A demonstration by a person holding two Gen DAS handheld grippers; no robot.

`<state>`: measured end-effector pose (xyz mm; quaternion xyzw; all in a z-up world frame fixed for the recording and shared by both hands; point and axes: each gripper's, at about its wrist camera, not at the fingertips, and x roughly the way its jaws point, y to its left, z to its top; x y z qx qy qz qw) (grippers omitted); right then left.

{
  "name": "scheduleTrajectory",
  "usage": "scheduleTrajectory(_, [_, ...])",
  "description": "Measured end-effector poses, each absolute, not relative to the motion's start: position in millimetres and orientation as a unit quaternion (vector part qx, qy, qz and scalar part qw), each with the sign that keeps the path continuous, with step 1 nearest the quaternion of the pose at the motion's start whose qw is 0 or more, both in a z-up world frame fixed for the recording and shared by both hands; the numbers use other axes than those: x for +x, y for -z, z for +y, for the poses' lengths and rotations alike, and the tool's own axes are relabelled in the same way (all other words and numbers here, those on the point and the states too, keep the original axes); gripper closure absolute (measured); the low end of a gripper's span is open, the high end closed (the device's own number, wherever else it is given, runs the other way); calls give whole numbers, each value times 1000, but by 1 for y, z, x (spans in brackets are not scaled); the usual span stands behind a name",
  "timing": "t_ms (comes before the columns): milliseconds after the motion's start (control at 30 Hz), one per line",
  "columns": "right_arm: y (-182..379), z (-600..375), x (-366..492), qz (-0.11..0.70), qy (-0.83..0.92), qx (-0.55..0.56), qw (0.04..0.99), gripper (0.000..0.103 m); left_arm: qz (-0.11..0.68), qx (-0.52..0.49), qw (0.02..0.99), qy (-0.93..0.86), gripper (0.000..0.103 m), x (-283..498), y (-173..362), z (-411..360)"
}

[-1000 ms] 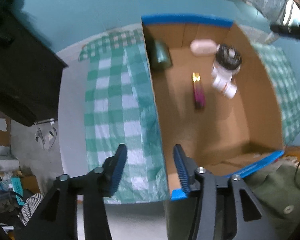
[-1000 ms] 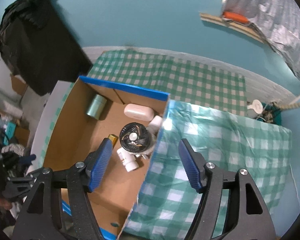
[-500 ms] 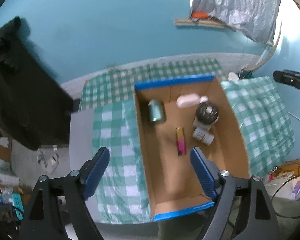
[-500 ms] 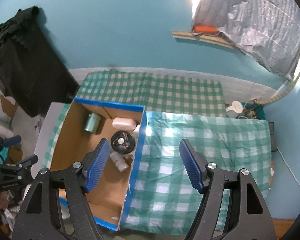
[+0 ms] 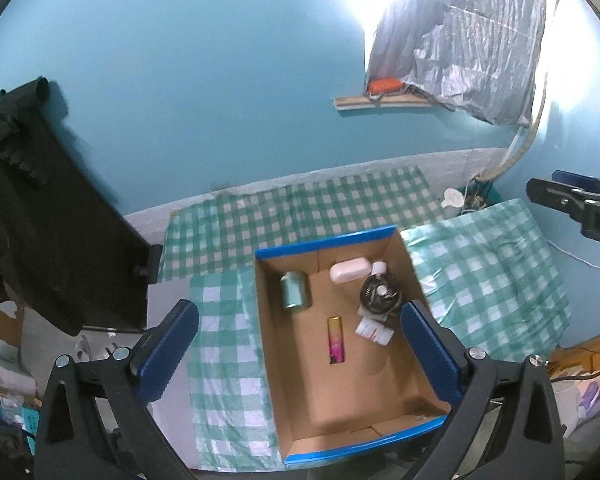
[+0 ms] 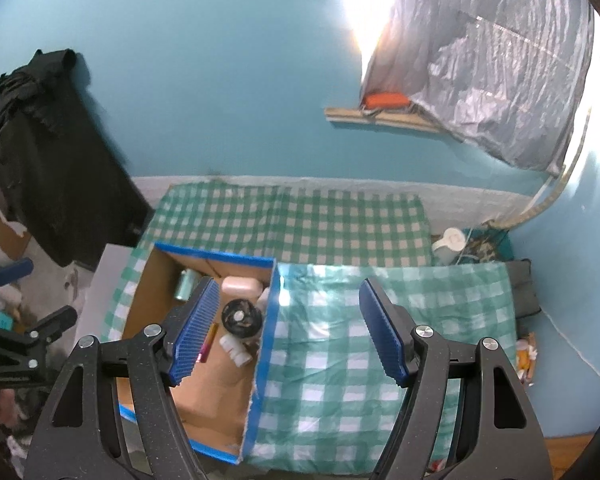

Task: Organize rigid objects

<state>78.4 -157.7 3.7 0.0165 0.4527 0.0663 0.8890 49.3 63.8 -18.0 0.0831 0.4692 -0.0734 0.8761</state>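
Left tongs (image 5: 300, 344): opening, nothing between, above box (image 5: 416, 276)
Right tongs (image 6: 288, 328): released, empty
Box: on checked cloth (image 6: 340, 360)
Inside: can (image 5: 294, 290), case (image 5: 350, 270), fan (image 5: 380, 294), lighter (image 5: 336, 340)

From my right gripper (image 6: 288, 332) I look down with its jaws apart and nothing between them. A cardboard box (image 6: 152, 276) sits on the checked cloth (image 6: 364, 344), holding a small fan (image 6: 240, 316), a white case (image 6: 242, 287), a can (image 6: 186, 284) and a pink tube (image 6: 206, 346).
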Motion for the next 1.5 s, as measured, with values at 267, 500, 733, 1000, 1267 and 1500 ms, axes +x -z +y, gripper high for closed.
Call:
scheduleTrajectory(267, [-16,-168,77,441,-62,24,895,31,451,74,886,75,1,45,-3,56])
scheduleTrajectory(500, [-19,-171,78,439,-63,18,896,31,442,64,892,70,1,43,-10,55])
scheduleTrajectory(733, [-19,-176,79,433,-62,20,899,31,428,86,897,70,1,43,-15,42])
scheduleTrajectory(1000, [-20,-177,83,436,-66,19,897,31,425,90,898,69,1,44,-19,35])
scheduleTrajectory(1267, [-18,-177,84,438,-69,22,896,31,425,94,898,62,1,44,-22,34])
scheduleTrajectory(1500, [-16,-176,87,439,-74,22,895,31,426,94,898,58,1,44,-22,36])
